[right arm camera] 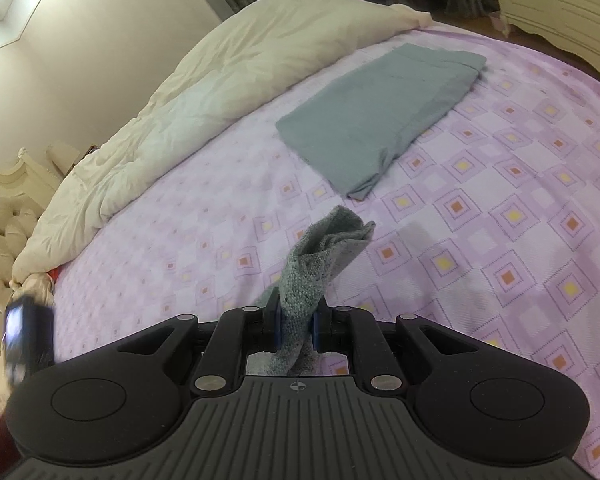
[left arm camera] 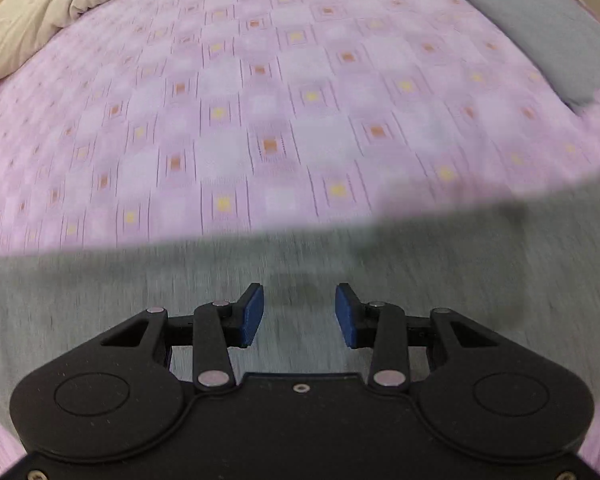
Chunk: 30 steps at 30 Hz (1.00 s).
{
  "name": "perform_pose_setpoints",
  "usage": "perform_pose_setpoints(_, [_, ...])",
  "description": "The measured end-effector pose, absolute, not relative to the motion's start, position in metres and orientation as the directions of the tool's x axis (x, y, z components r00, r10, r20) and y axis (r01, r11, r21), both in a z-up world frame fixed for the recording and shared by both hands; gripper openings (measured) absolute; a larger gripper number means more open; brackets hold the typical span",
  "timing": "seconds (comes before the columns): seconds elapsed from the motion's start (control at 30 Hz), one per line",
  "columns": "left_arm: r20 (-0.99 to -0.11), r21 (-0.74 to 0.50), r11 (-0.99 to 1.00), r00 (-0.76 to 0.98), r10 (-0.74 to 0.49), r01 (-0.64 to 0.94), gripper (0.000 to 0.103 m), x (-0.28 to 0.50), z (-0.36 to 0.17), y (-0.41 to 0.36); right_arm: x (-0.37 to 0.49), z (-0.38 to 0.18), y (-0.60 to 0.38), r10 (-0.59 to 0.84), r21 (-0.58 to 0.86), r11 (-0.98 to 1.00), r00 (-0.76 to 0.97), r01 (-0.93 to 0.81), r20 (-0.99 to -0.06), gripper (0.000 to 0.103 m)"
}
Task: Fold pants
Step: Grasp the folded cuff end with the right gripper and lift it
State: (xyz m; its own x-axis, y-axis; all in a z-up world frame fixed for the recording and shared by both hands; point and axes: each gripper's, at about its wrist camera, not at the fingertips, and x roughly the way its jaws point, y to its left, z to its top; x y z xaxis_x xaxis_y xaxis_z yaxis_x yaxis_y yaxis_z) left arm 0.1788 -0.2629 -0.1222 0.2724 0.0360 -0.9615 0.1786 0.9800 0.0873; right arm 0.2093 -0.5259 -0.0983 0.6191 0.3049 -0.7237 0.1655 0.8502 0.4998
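Observation:
The grey pants (left arm camera: 140, 288) lie spread across the near part of the pink patterned bedsheet (left arm camera: 260, 100) in the left wrist view, blurred. My left gripper (left arm camera: 299, 300) hangs over this cloth, pointing steeply down. It is open, and its blue pads (left arm camera: 254, 316) have nothing between them. In the right wrist view my right gripper (right arm camera: 296, 320) is shut on a bunched edge of the grey pants (right arm camera: 324, 248). That edge sticks up past the fingers, lifted off the bedsheet (right arm camera: 500, 240).
A folded grey-blue garment (right arm camera: 380, 120) lies flat further out on the bed, also seen as a folded grey garment (left arm camera: 540, 28) at upper right. A cream duvet (right arm camera: 220, 80) is piled along one side. A tufted headboard (right arm camera: 0, 216) and a blurred dark object (right arm camera: 28, 336) are at the left.

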Motion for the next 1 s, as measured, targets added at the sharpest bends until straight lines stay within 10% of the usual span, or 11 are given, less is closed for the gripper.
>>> perform_pose_setpoints(1.0, [-0.943, 0.046, 0.997, 0.333, 0.023, 0.06, 0.048, 0.05, -0.064, -0.023, 0.193, -0.005, -0.253, 0.392, 0.309, 0.92, 0.619, -0.243, -0.681, 0.013])
